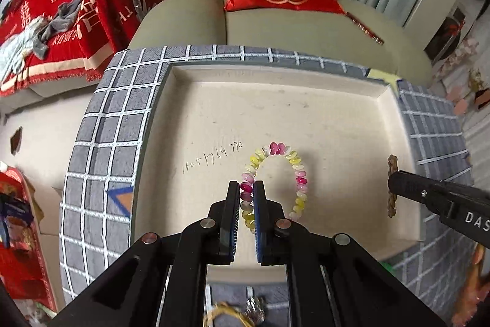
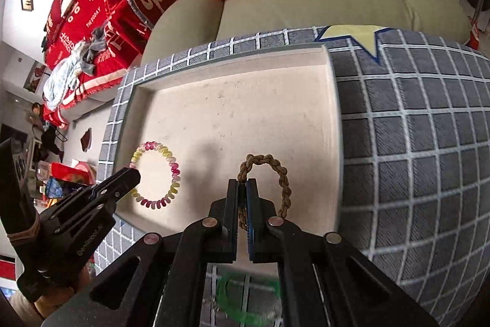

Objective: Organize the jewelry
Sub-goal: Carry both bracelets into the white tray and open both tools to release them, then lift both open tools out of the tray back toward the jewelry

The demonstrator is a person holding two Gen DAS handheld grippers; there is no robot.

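Left wrist: beaded bracelet (image 1: 275,173) pinched between fingers (image 1: 233,204) | right: braided bracelet (image 2: 269,173) likewise.

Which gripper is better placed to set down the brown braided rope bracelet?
Right. The right gripper is shut on the brown braided rope bracelet over the beige tray; the left gripper holds the pink and yellow beaded bracelet.

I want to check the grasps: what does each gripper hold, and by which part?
Left gripper is shut on the beaded bracelet at its left side. Right gripper is shut on the braided rope bracelet, also on its left side.
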